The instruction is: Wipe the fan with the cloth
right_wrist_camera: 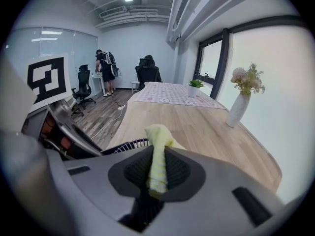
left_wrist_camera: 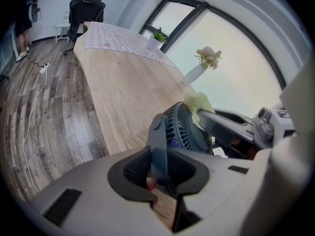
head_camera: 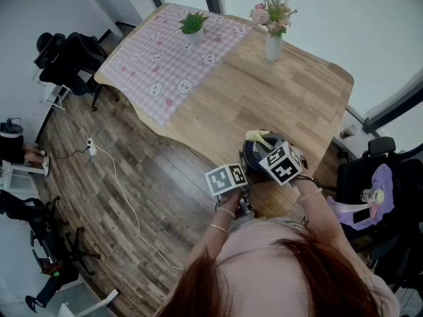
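The small dark-blue fan [left_wrist_camera: 183, 128] sits just ahead of the left tongs [left_wrist_camera: 160, 168]. In the left gripper view its round grille fills the centre of the frame, and its flat grey-blue stand piece runs down between the jaws. The jaws are closed tight against that piece, so the left tongs have hold of the fan.

The right tongs [right_wrist_camera: 156, 170] are clamped on a folded yellow cloth [right_wrist_camera: 158, 136]. The cloth stands up out of the jaws, and its free end lies against the top rim of the fan's grille. That rim shows as a dark ribbed arc in the lower left of the right gripper view.

In the head view the fan is at lower centre-right of the frame, over the near edge of the wooden surface [head_camera: 297, 91]. The cloth is a pale yellow patch on its far side. Whether the fan rests on the surface or is held just above it cannot be told.

Both forearms come up from the bottom of the head view. The left hand [head_camera: 232, 202] is below the fan and the right hand [head_camera: 301, 176] is at the fan's right, and the two marker cubes sit close together.

Further up the surface stand a white vase [head_camera: 273, 45] of flowers and a potted plant [head_camera: 193, 24] on a checked tablecloth [head_camera: 168, 58].
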A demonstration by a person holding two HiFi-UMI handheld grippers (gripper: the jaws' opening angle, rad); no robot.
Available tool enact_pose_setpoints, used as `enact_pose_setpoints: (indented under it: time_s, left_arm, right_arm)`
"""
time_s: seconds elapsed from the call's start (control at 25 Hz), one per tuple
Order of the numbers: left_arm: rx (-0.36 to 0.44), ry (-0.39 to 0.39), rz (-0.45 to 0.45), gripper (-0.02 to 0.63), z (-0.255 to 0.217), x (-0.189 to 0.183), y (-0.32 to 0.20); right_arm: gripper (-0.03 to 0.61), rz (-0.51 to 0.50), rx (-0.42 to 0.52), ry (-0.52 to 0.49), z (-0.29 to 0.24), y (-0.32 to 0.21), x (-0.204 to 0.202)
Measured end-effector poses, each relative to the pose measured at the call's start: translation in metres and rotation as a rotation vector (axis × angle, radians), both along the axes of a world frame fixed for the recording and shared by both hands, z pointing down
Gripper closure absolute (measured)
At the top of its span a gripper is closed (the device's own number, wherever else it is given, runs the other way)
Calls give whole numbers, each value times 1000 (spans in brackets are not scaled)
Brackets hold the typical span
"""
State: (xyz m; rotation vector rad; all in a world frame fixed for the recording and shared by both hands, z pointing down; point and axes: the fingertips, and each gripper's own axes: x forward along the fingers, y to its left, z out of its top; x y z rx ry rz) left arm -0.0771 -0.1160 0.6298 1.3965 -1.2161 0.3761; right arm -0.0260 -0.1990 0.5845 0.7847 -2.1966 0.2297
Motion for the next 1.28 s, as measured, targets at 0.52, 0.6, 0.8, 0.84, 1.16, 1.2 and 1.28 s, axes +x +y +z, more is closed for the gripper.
enact_pose_setpoints:
  time_s: [0.52, 0.6, 0.8, 0.84, 1.16, 1.2, 1.28]
  left_arm:
    - [2, -4, -15, 531, 1, 0, 1]
    - [2, -2, -17, 531, 1, 0, 1]
    - [1, 10, -23, 529, 1, -1, 1]
    - [1, 10, -24, 528, 1, -1, 1]
    - [2, 8, -26, 528, 1, 0, 1]
    - [2, 8, -26, 528, 1, 0, 0]
    - [3, 9, -27, 528, 1, 0, 0]
  right_arm:
    - [526, 26, 25, -10, 0, -2, 6]
    - [526, 35, 31, -11, 0, -3, 7]
    - [526, 51, 42, -12, -1, -4, 10]
    - [526, 53, 43, -11, -1, -4, 11]
    - [526, 83, 51, -9, -1, -8, 21]
    - [526, 87, 52, -9, -1, -9, 22]
    - [526, 92, 53, -7, 0, -9, 24]
